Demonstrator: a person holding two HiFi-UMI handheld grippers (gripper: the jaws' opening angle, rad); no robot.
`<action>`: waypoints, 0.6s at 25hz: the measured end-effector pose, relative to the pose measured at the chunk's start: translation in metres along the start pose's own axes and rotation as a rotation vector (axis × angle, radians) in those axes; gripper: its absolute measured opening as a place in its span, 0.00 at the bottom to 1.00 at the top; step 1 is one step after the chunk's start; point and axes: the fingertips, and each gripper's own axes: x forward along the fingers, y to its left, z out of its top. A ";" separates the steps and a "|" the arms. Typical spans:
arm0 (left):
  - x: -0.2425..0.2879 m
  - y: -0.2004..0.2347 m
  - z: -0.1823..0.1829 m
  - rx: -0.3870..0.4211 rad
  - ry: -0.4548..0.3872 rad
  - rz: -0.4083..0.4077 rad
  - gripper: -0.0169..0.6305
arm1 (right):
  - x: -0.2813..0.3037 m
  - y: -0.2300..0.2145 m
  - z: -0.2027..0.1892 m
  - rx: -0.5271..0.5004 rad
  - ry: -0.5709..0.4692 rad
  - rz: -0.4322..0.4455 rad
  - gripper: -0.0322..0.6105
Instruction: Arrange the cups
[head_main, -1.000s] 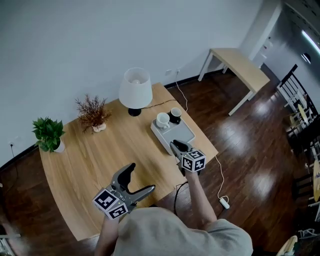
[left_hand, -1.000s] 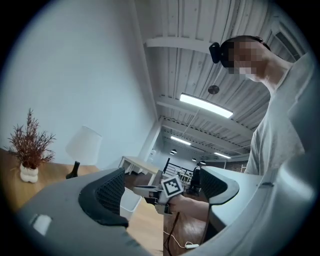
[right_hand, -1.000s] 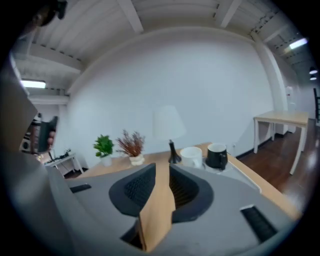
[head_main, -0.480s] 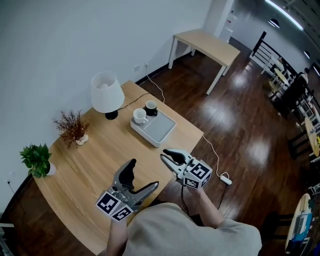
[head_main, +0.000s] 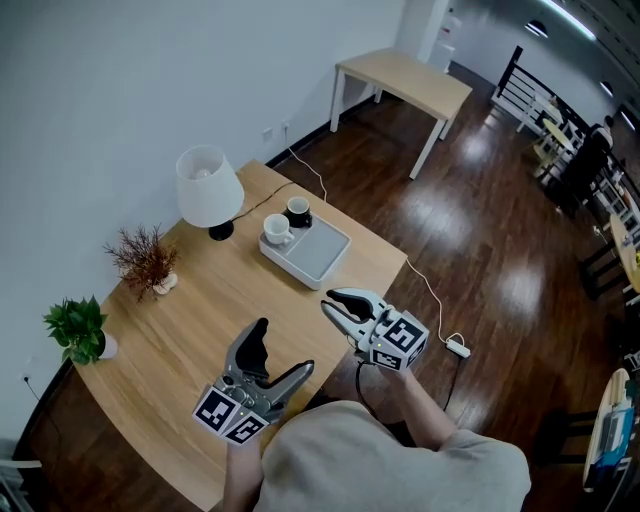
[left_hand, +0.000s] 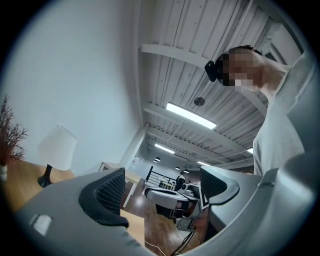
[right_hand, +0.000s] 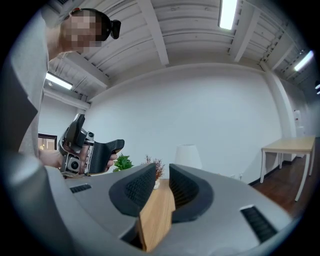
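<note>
A white cup (head_main: 277, 229) and a black cup (head_main: 298, 210) stand side by side at the far end of a grey tray (head_main: 318, 255) on the wooden table (head_main: 200, 310). Both grippers hang above the table's near edge, well short of the tray. My left gripper (head_main: 283, 347) (left_hand: 162, 187) is wide open and empty. My right gripper (head_main: 332, 303) (right_hand: 161, 186) points roughly level toward the table. Its pads stand a narrow gap apart with nothing between them. The cups do not show in either gripper view.
A white lamp (head_main: 208, 190) (right_hand: 187, 152) stands behind the tray. A dried twig plant (head_main: 145, 260) and a green potted plant (head_main: 78, 328) sit at the left. A cable and power strip (head_main: 455, 347) lie on the dark floor. A second table (head_main: 405, 80) stands farther off.
Both grippers have risen off the table. The right one pulled back from the tray's near edge toward the person. In the last half second they barely moved.
</note>
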 end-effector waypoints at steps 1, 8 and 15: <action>0.000 -0.001 0.000 -0.002 -0.001 -0.001 0.74 | 0.000 0.000 0.001 -0.003 -0.004 -0.002 0.18; 0.002 -0.001 -0.005 -0.009 0.010 -0.005 0.74 | -0.005 -0.004 0.004 -0.033 -0.011 -0.023 0.18; 0.007 -0.003 -0.012 -0.012 0.032 -0.013 0.74 | -0.010 -0.012 0.003 -0.038 -0.005 -0.042 0.18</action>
